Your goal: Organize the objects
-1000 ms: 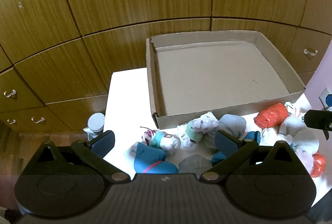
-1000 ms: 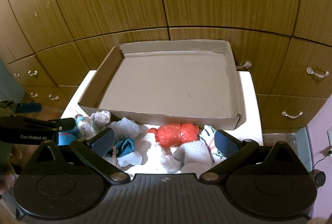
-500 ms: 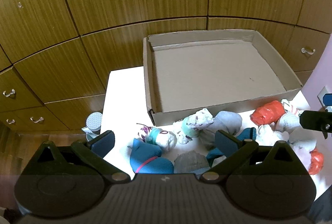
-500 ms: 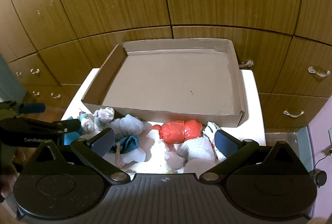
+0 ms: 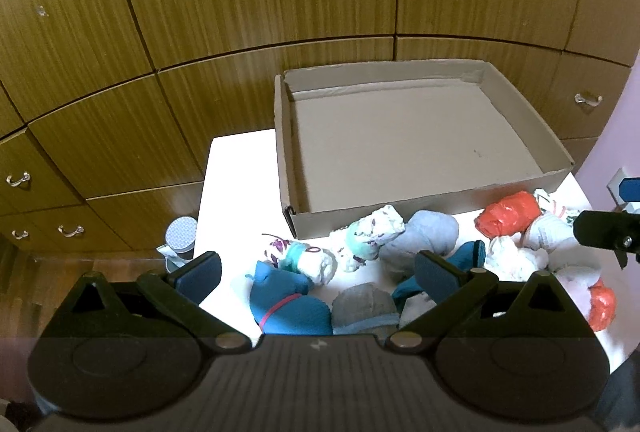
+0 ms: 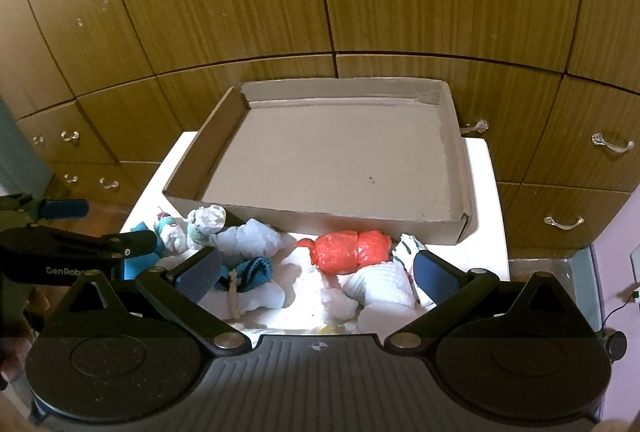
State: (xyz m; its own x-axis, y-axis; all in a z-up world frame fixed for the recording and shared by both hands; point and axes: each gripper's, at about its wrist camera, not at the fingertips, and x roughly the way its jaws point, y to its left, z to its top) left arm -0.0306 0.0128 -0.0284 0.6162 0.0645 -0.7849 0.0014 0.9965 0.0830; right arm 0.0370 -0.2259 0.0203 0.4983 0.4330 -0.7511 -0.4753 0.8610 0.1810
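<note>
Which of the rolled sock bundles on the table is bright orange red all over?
The orange-red bundle lying just in front of the cardboard box's near wall, right of centre. Its neighbours are white, grey or teal.

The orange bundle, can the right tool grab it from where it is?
Probably yes. The orange bundle lies on top of the pile, in front of the cardboard box, and nothing covers it. The right tool is open and empty, with the bundle just ahead between its fingers.
</note>
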